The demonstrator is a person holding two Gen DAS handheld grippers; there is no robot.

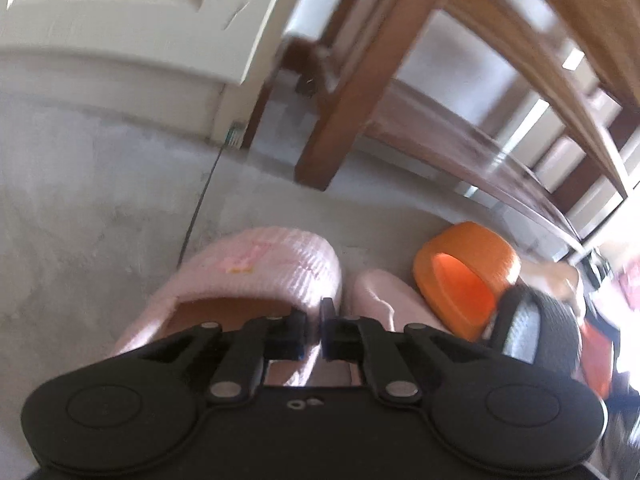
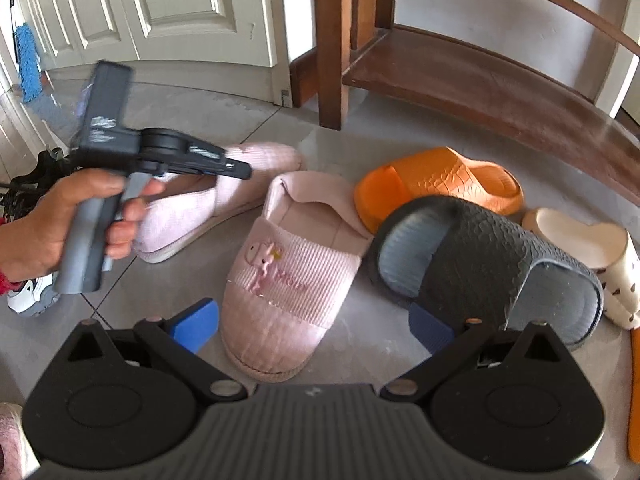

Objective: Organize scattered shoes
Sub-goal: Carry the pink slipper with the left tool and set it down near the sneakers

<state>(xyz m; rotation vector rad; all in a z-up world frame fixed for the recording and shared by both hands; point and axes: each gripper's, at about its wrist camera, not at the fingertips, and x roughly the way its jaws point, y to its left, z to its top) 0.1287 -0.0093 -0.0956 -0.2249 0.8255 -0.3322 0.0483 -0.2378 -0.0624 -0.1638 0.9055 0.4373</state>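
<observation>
From the right wrist view, the right gripper [image 2: 314,330] sits nearest, its jaws spread wide and holding nothing, blue ribbed pads at each fingertip. Between them on the pale grey tiled floor [image 2: 372,344] lies a pink ribbed-knit slipper [image 2: 286,280], toe toward the camera, with an embroidered pink cartoon figure and stitched letters that read roughly "MOW"; the blur leaves this uncertain. Just right of it, a black slide sandal [image 2: 492,256] with a crackled, scale-like rubber strap and grey footbed rests against the right finger. Further right lies a cream sandal [image 2: 588,248] with small dark dots, and at the frame's right edge a strip of a second orange shoe [image 2: 635,396]. To the left, a person's hand [image 2: 60,224] grips the grey handle of the left gripper [image 1: 322,332], which is clamped on the collar of a second pink slipper [image 2: 224,196] of the same fuzzy knit; the left wrist view shows the jaws nearly together with the slipper's edge pinched between them. Faint white markings on that gripper's body cannot be read. Beyond the pink pair lies an orange slide sandal [image 2: 440,184] with the same crackled texture. Farther back stands a dark wooden rack [image 2: 460,76] with a low curved shelf, then cream panelled doors [image 2: 180,4], with a blue fluffy mop head [image 2: 28,64] at far left.
</observation>
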